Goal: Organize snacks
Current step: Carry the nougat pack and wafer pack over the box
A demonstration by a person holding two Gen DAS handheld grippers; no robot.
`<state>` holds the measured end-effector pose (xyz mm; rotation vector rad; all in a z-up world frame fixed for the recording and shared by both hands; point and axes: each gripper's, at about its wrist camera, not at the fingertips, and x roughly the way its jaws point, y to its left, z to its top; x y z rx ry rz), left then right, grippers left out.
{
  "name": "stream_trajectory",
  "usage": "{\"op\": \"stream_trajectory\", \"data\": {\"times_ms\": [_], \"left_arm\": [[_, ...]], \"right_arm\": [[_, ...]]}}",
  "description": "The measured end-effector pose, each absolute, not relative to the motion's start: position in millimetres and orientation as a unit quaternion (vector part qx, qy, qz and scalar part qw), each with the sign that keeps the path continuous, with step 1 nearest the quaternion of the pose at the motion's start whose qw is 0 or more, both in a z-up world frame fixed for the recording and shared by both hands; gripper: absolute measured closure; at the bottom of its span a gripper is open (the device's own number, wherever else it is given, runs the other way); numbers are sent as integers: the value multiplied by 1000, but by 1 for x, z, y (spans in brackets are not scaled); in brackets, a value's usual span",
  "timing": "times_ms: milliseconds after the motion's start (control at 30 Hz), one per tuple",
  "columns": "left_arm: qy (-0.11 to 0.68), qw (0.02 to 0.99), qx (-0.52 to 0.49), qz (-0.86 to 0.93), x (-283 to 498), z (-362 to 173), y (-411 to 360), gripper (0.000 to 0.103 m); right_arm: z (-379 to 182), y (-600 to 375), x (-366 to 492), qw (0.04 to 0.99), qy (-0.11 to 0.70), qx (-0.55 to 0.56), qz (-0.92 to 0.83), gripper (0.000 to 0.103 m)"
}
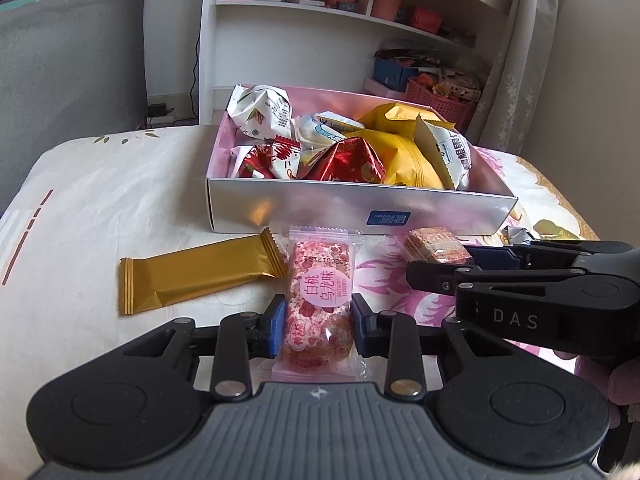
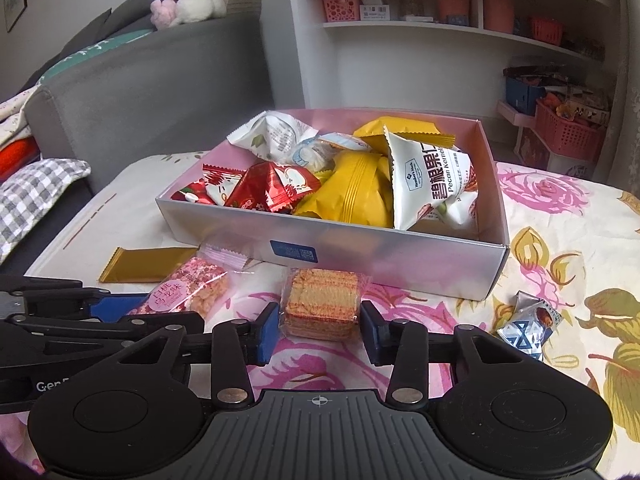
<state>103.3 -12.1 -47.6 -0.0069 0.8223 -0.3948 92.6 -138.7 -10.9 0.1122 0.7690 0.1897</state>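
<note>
A floral cloth (image 2: 560,208) covers the surface, and on its far side stands a silver box (image 2: 360,252) with a pink inside, heaped with yellow, red and white snack bags. Just near of the box lie a gold bar wrapper (image 1: 192,276) at the left, a pink rice-crisp bar (image 1: 318,300) in the middle and a wafer pack (image 2: 320,304) to its right. The left gripper (image 1: 318,322) is clamped on the pink bar's sides; the right gripper (image 2: 320,334) brackets the wafer pack, pads near it, contact unclear.
</note>
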Motion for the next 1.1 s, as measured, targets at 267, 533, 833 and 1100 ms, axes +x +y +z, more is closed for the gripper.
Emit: {"op": "stream_trajectory", "data": {"times_ms": [267,533,833,1100], "left_arm": [[414,888,-32,-199,104,-37,-10,73],[416,884,-52,-205,103,-25,-8,73],[407,885,-83,-212,104,-10,-5,73],[386,893,-104,-206,108,4,2,73]], "right_arm": [[-4,-140,90,914,391,68,88,63],[5,-160,91,902,409,123,61,63],[31,-165,84,909,386,140,67,63],[49,-177,88,910,368,180,59,63]]}}
